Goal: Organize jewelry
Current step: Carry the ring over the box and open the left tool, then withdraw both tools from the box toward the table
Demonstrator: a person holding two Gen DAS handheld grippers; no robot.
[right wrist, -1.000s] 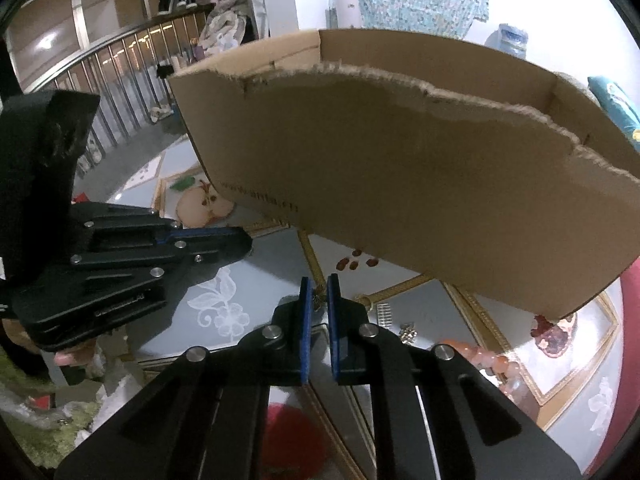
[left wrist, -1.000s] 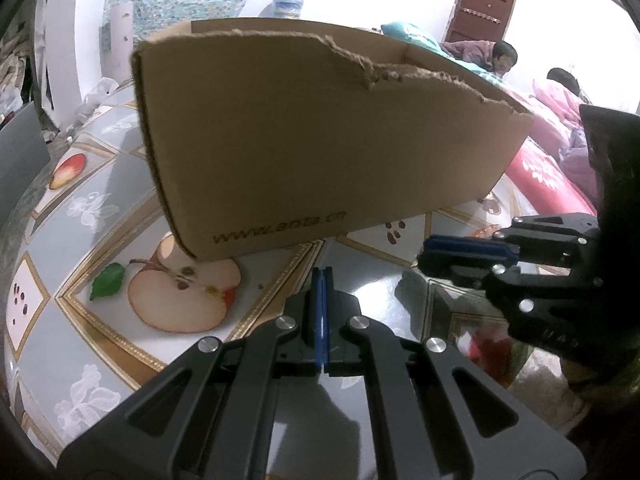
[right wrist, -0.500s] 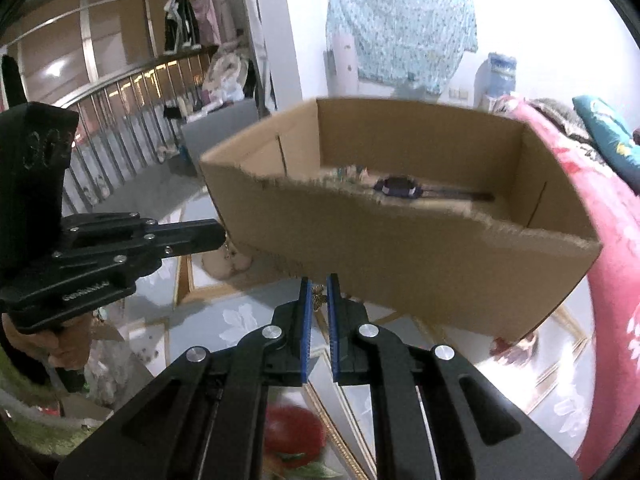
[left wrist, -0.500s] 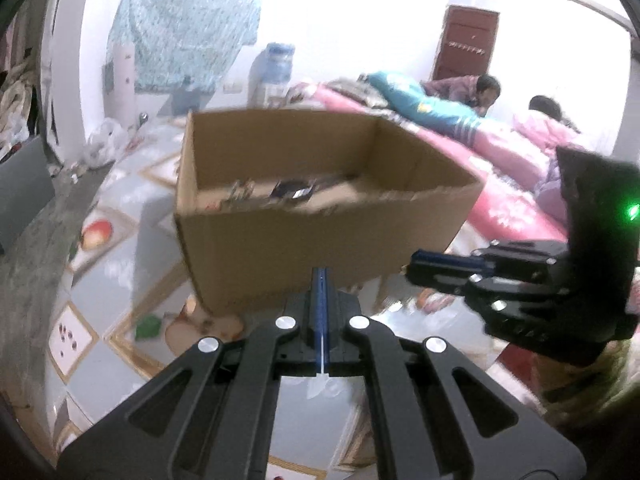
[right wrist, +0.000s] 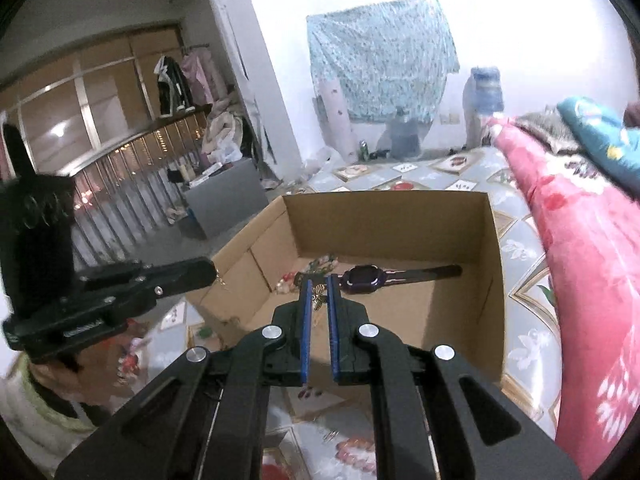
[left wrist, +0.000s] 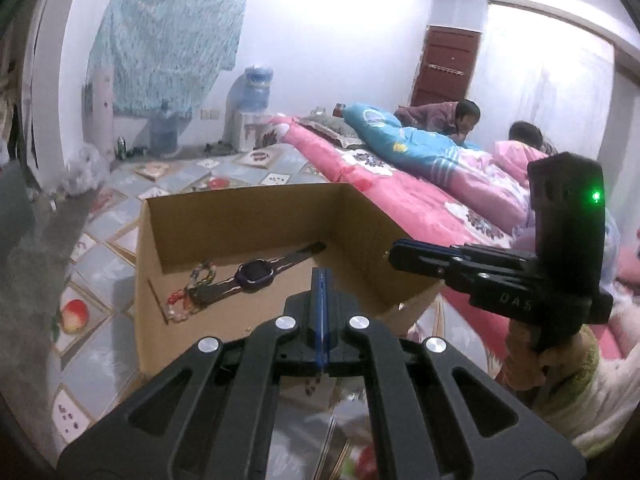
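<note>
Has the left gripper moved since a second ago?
Yes. The left gripper has risen: it was level with the cardboard box's front wall and now looks down into it.

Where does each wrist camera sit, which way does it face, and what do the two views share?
Left wrist: on the left gripper, looking forward and down along its shut jaws into the box; the right gripper and the hand holding it show at right.
Right wrist: on the right gripper, looking down into the box past a small gold charm between its jaws; the left gripper shows at left.
Shared: box, watch, beads, bed, each other's gripper.
</note>
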